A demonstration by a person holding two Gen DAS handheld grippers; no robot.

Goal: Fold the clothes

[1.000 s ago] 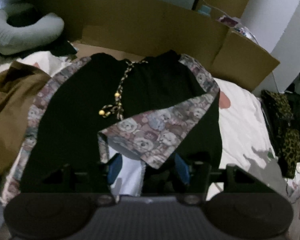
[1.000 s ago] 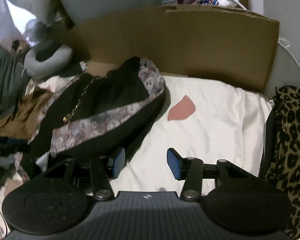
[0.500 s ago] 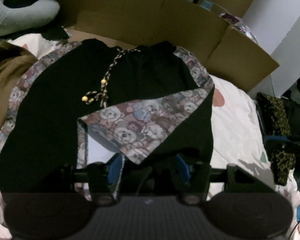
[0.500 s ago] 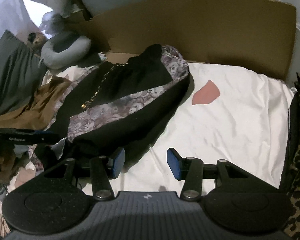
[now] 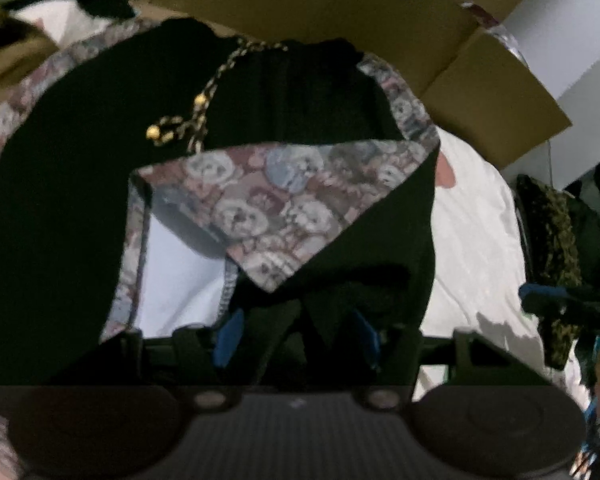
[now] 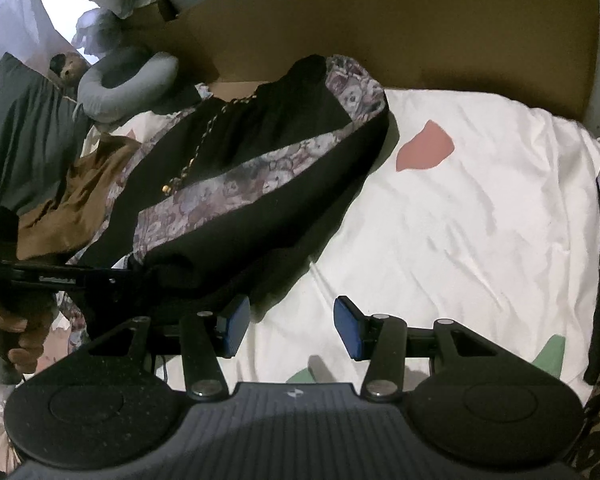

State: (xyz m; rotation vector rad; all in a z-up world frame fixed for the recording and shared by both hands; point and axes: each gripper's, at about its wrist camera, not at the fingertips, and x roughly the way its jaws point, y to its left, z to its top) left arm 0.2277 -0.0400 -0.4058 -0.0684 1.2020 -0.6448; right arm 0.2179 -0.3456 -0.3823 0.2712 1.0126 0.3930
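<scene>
A black garment with bear-print trim lies spread on the white sheet. One corner is turned over and shows its printed side. A beaded drawstring hangs down from its waist. My left gripper is low over the garment's near black edge. Its blue pads stand apart, with dark cloth bunched between them and not pinched. In the right wrist view the garment lies to the left. My right gripper hovers open over bare sheet just beside the garment's right edge.
A cardboard wall closes off the far side. A brown garment and a grey neck pillow lie left of the black one. Leopard-print fabric borders the sheet on the right. A person's hand holds the left gripper.
Both grippers have sunk toward the bed. The left one has come down onto the garment's near edge, which now fills its view. The right one has neared the sheet beside the garment.
</scene>
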